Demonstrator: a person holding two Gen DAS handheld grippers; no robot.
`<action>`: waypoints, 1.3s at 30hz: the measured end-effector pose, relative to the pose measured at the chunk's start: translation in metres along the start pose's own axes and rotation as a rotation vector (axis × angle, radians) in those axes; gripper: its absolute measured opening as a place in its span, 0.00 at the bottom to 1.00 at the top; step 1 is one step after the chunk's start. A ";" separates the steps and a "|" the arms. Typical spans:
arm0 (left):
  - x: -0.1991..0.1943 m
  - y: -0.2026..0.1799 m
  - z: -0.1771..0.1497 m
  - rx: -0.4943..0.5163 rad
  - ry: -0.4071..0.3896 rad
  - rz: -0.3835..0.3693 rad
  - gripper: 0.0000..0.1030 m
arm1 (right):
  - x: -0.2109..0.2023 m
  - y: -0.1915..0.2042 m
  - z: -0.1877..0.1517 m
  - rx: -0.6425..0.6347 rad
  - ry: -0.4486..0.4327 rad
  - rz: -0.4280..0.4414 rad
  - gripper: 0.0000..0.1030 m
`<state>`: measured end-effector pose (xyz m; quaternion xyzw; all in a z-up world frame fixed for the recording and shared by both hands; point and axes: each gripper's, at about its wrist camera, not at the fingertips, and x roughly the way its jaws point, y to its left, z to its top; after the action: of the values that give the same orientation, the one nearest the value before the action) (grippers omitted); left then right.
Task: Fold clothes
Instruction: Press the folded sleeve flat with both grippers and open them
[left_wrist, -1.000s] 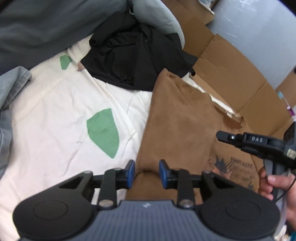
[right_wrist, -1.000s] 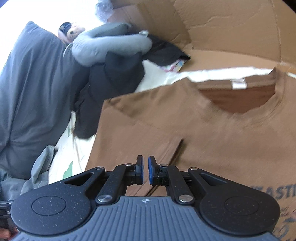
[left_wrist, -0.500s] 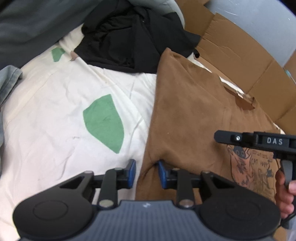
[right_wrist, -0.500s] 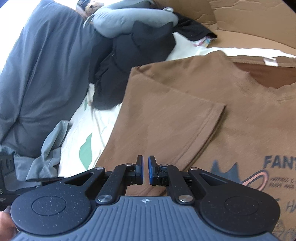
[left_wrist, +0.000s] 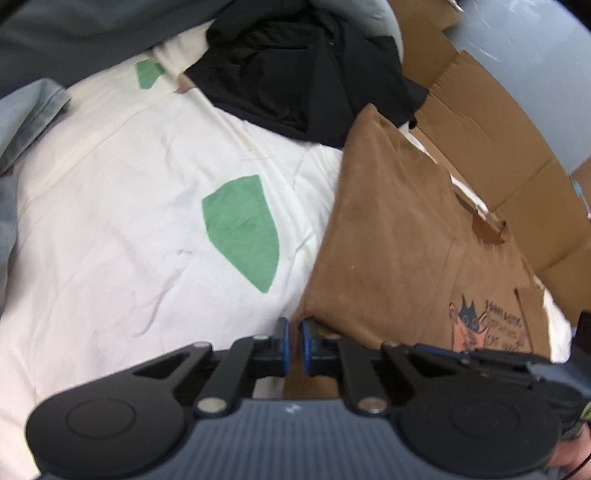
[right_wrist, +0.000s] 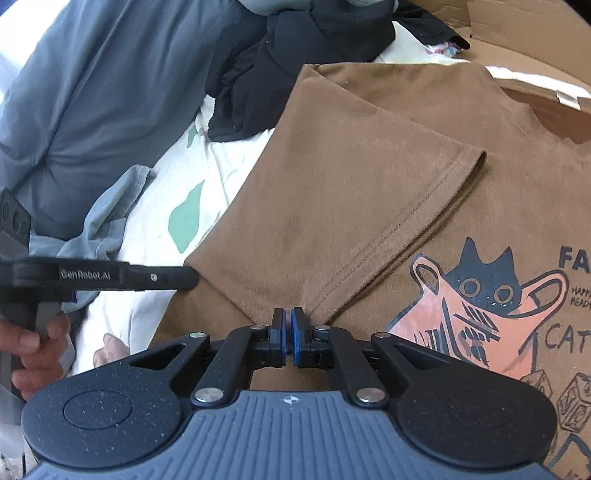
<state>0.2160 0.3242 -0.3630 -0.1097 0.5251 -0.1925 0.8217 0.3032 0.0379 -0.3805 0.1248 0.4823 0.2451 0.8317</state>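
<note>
A brown T-shirt (right_wrist: 332, 206) with a cat print (right_wrist: 476, 306) lies flat on a white sheet (left_wrist: 122, 229); its sleeve (right_wrist: 373, 199) is folded inward over the chest. My right gripper (right_wrist: 287, 330) is shut on the sleeve's corner, low over the shirt. In the left wrist view the same brown T-shirt (left_wrist: 399, 236) fills the right side, and my left gripper (left_wrist: 294, 341) is shut on its near side edge. The left gripper (right_wrist: 186, 277), held by a hand (right_wrist: 33, 343), also shows at the shirt's left edge in the right wrist view.
A black garment (left_wrist: 306, 74) is heaped just beyond the shirt's shoulder. Grey bedding (right_wrist: 92, 92) and a pale blue garment (right_wrist: 107, 218) lie to the left. Flattened cardboard (left_wrist: 491, 122) runs along the far side. The sheet carries green patches (left_wrist: 240, 229).
My left gripper went from open around the shirt's side edge to shut on it. The right gripper, still shut, drew the sleeve back across the chest, so the cat print came into view.
</note>
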 end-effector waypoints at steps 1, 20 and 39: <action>-0.003 0.001 0.001 -0.009 -0.005 0.000 0.05 | -0.002 0.001 0.000 -0.004 -0.001 0.000 0.07; 0.023 -0.034 0.010 0.055 -0.002 -0.021 0.05 | 0.007 0.007 -0.001 -0.006 -0.018 -0.001 0.13; -0.007 -0.051 0.023 0.130 -0.007 0.035 0.17 | -0.056 -0.012 -0.002 -0.032 -0.035 -0.024 0.37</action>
<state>0.2241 0.2803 -0.3281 -0.0475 0.5106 -0.2113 0.8321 0.2817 -0.0019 -0.3453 0.1100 0.4650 0.2404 0.8449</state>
